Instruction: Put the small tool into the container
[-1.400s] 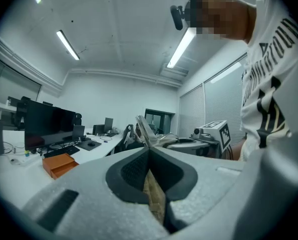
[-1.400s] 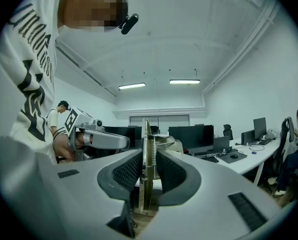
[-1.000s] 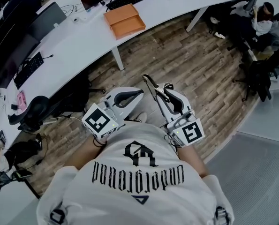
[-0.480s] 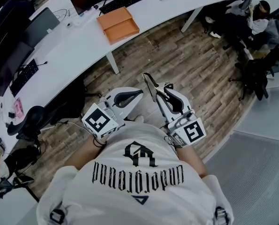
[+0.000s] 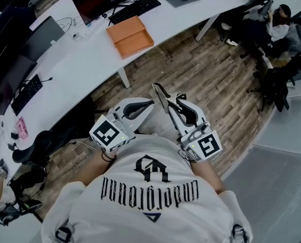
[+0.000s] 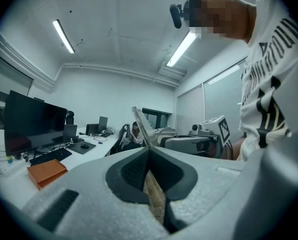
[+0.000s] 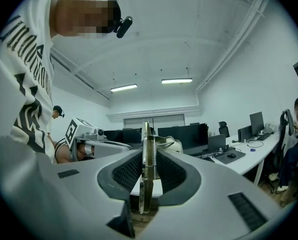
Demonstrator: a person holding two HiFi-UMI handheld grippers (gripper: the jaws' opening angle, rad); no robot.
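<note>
The right gripper [image 5: 176, 101] clamps the small tool [image 5: 161, 96]; the left gripper [image 5: 142, 105] is closed and empty. The orange container [image 5: 130, 36] lies at eleven o'clock on the tabletop [image 5: 89, 49], well apart from the tool, so carry it level and firmly pinched until it is above the container.

Cool, even overhead light filled all three views. In the left gripper view the strip lights [image 6: 63, 35] burned out to plain white, as did the ceiling tubes [image 7: 177, 80] in the right gripper view. In the head view the white desk [image 5: 89, 49] stood close to glare, whereas the wooden floor [image 5: 206, 80] and the frame corners lay dim. Shadows were soft and shallow. Fisheye distortion bowed straight lines toward the edges, and a dark vignette ringed both gripper views. Nearest foreground surfaces were out of focus. The small tool [image 7: 147, 154] carried a pale sheen.
</note>
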